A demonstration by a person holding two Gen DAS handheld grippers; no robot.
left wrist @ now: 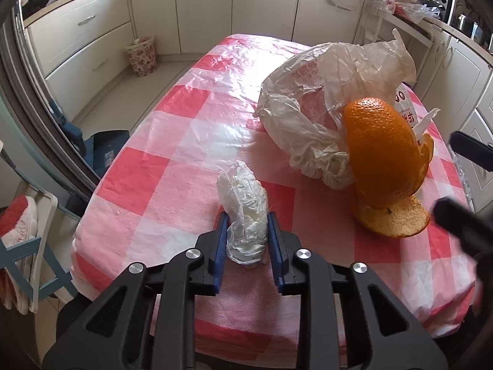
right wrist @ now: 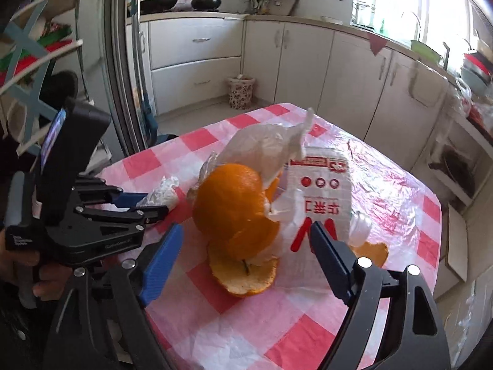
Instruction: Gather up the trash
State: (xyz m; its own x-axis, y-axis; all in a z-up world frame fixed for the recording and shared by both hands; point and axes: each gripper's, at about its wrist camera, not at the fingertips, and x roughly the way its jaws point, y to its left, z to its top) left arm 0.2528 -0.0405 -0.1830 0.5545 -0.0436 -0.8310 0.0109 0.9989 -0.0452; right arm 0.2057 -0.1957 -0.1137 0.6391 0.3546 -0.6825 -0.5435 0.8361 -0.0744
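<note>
The left tongs (left wrist: pixel 246 231) are pinching the white paper wad (left wrist: pixel 245 212), which is sitting on the near part of the table (left wrist: pixel 172 166). Keep squeezing and lift gently. The right tongs (right wrist: pixel 246 246) are spread wide, with the orange peel (right wrist: pixel 234 212) lying just beyond them.

Glossy plastic tablecloth (left wrist: pixel 191 98); dimpled orange peel (left wrist: pixel 382 154)

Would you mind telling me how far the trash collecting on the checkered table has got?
Nothing looks collected yet. In hand: the left gripper is closed on a crumpled white wad. The right gripper is open in front of the orange peel. Left on the table: the peel, a white plastic bag and a milk carton.
</note>
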